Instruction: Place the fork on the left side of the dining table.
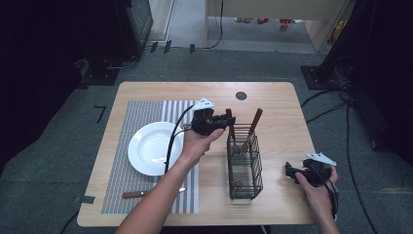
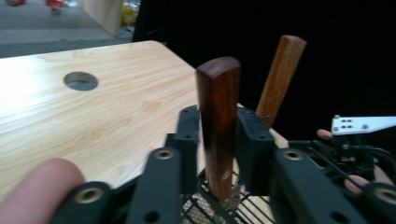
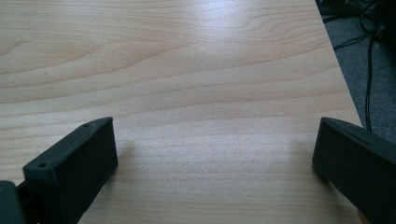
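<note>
1. Left gripper: clamped on the dark wooden handle of a utensil standing upright in the rack. Pads sit on either side of the handle, partway down it.
2. Utensil: in the far end of the rack, right of the plate; its working end is hidden in the mesh, so knife or fork cannot be told.
3. Second handle: lighter wood, leaning just behind the first. Keep clear of it.
4. Right gripper: jaws wide apart, empty, resting on the table right of the rack.
5. Advice: lift straight up along the handle until the tip clears the rim, then carry left toward the mat. Steady the rack if it tips.
</note>
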A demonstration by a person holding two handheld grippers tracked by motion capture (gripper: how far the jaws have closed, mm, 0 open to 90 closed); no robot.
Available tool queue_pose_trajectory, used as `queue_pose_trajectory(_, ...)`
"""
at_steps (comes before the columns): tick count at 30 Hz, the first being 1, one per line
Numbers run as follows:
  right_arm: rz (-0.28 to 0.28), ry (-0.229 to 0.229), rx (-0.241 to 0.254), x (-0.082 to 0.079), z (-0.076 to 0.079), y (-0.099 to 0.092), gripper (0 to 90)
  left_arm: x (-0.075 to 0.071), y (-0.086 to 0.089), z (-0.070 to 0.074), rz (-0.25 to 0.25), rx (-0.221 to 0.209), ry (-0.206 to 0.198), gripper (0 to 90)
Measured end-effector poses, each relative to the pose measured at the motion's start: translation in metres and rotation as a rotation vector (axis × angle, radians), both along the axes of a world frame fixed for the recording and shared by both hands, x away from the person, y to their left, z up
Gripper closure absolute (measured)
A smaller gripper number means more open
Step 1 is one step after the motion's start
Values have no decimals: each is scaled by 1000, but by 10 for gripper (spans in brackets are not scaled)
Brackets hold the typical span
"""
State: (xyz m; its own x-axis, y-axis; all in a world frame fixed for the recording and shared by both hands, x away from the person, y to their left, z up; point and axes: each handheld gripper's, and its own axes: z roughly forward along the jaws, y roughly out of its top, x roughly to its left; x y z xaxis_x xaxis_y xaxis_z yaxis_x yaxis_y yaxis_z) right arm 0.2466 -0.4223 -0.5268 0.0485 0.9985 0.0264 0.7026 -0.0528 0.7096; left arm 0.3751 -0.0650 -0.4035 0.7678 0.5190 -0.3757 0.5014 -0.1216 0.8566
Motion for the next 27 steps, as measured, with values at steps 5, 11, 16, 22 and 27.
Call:
queue_pose_trajectory(5,2,0,0,0,0,0,0,-4,-2,7,1,-1,-28,766)
queue_pose_trajectory(11,5,-1,-1,0,0,0,0,-12,-2,19,-3,6,-97,771)
queue_pose_trajectory(16,6,-1,-1,0,0,0,0,-21,-4,29,-8,23,-161,772)
queue_pose_trajectory(22,6,-2,-1,0,0,0,0,-25,-5,35,-7,35,-188,772)
queue_pose_trajectory(27,7,-1,-1,0,0,0,0,-25,-4,38,-13,18,-184,773)
